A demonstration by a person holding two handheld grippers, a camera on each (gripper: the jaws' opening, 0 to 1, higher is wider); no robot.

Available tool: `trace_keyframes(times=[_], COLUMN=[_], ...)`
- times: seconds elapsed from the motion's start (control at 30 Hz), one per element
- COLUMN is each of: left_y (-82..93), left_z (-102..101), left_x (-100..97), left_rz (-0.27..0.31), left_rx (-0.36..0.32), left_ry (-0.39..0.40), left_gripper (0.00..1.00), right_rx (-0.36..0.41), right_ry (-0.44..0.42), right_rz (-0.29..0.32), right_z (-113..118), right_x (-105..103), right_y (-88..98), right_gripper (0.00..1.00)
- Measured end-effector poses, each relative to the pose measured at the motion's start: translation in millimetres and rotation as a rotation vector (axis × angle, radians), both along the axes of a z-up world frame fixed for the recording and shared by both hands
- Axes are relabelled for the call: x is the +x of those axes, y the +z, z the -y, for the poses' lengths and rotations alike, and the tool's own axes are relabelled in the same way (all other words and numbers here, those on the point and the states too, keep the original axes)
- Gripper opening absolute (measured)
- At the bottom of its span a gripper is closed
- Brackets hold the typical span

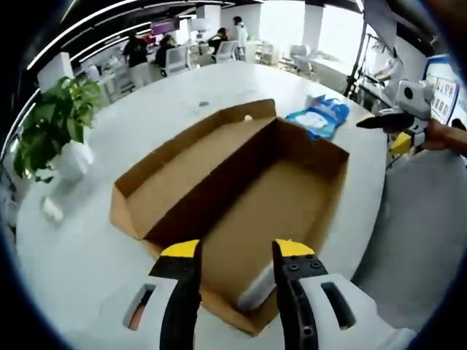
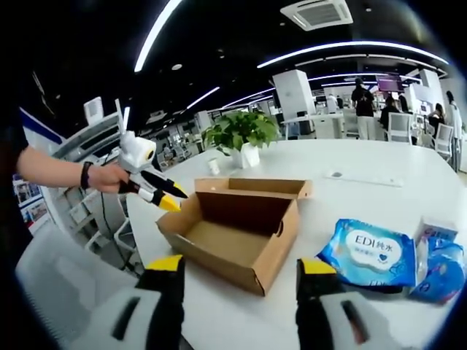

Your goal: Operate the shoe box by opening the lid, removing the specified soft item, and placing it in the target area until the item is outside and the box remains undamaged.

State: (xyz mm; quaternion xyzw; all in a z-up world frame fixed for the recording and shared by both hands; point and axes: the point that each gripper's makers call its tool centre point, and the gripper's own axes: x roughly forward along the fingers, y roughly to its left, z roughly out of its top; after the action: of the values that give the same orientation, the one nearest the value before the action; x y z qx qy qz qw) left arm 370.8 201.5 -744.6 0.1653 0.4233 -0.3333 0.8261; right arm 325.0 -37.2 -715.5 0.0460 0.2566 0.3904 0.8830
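Your shoe box (image 1: 248, 197) stands open on the white table (image 1: 87, 248), its lid (image 1: 190, 164) folded back flat on the side toward the potted plant (image 1: 51, 124), so the opening step looks done. The blue soft pack (image 2: 368, 255) already lies on the table just outside the box, beside one short end wall, with a second blue packet (image 2: 441, 266) touching it on the side farther from the box. Judged from that, the removal and placing look finished or nearly so, and the cardboard shows no tear or crush.

In the left gripper view a pale object lies inside the box against its near wall; what it is cannot be made out.

Your left gripper (image 1: 237, 251) hovers over the box's near end, jaws spread apart and empty. Your right gripper (image 2: 239, 270) hangs in front of the box's short end, jaws wide and empty, with the soft pack just off to the side of one jaw, apart from it.
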Motion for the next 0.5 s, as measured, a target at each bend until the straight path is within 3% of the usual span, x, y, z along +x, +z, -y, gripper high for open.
trace_keyframes(times=[0.07,0.2,0.33,0.5], left_y=[-3.2,-2.7,-13.5,-24.9], left_z=[-1.8,0.5,-2.1,2.9], left_x=[2.1,8.2,5.5,0.2], left_rz=[-0.01,-0.038,-0.068,-0.112], left_rx=[0.014,-0.02,0.057,0.084], left_ry=[-0.014,-0.012,-0.104,-0.174], left_gripper=[0.39,0.39,0.39,0.4], right_rx=[0.002,0.001,0.002,0.002], right_ry=[0.0,-0.001,-0.003,-0.006], right_rz=[0.0,0.001,0.001,0.002], right_z=[-0.1,0.4,1.3,2.7], right_x=[0.4,0.4,0.7,1.2], right_y=[0.0,0.1,0.2,0.1], right_gripper=[0.6,0.6,0.6,0.61])
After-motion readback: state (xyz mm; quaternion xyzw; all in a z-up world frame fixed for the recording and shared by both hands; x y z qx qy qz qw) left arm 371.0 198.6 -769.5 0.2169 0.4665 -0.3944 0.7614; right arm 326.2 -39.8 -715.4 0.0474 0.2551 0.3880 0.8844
